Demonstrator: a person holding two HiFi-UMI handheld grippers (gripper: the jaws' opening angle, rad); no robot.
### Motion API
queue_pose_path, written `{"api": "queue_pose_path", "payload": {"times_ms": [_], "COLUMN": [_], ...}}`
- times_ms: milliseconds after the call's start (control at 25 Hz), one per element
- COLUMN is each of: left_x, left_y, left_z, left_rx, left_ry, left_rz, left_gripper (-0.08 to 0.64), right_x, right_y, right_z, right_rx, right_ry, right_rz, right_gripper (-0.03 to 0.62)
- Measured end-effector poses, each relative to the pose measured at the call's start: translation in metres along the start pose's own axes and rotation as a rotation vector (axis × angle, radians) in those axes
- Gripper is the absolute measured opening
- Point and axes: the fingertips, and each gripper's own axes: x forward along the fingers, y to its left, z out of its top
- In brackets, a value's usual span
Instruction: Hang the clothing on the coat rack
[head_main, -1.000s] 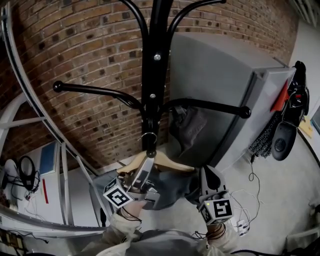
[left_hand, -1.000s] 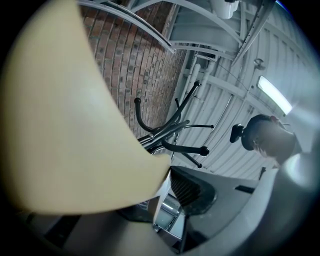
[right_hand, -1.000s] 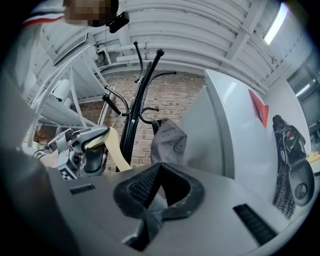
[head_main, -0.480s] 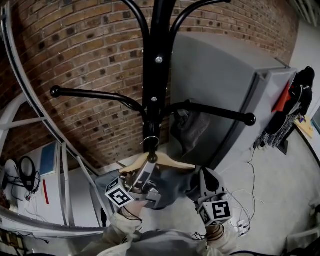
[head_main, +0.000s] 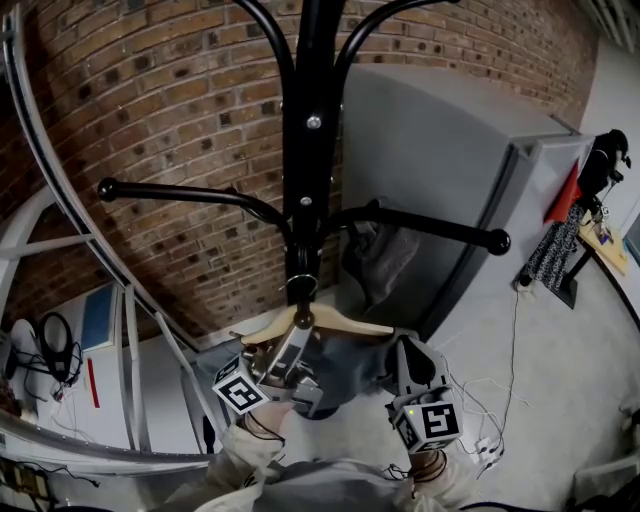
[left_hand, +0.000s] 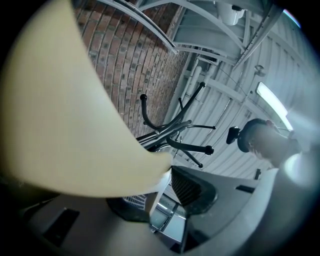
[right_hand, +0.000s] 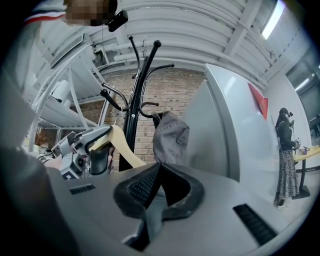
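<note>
The black coat rack rises in the middle of the head view, its arms spread left and right. A wooden hanger hangs low against the pole, its metal hook close to it; I cannot tell whether the hook rests on the rack. My left gripper holds the hanger's left arm, and its jaws are easing open. A grey garment drapes from the hanger. My right gripper is shut on a fold of it. More grey cloth hangs beside the rack's right arm.
A brick wall stands behind the rack and a tall grey cabinet to its right. White curved metal framing fills the left. Cables lie on the floor. A person stands far right.
Both grippers and the hanger have sunk slightly and stay close to the pole. The person at the far right has shifted further off.
</note>
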Motion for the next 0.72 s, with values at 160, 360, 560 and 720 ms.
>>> {"api": "queue_pose_path", "payload": {"times_ms": [160, 360, 560, 720], "left_x": [-0.009, -0.028, -0.044, -0.061], "left_y": [0.004, 0.004, -0.002, -0.001], "left_z": [-0.009, -0.029, -0.040, -0.054], "left_rx": [-0.018, -0.009, 0.074, 0.268], "left_ry": [0.015, 0.069, 0.124, 0.241], "left_rz": [0.036, 0.081, 0.140, 0.237], "left_gripper": [0.118, 0.118, 0.118, 0.100], "right_x": [-0.004, -0.010, -0.013, -0.014], "right_y": [0.004, 0.008, 0.018, 0.028], "right_z": [0.001, -0.005, -0.008, -0.012], "right_rx": [-0.001, 0.006, 0.030, 0.037], "right_ry": [0.005, 0.015, 0.012, 0.024], "right_rz": [0.003, 0.004, 0.031, 0.073], "right_gripper": [0.021, 0.021, 0.021, 0.021]}}
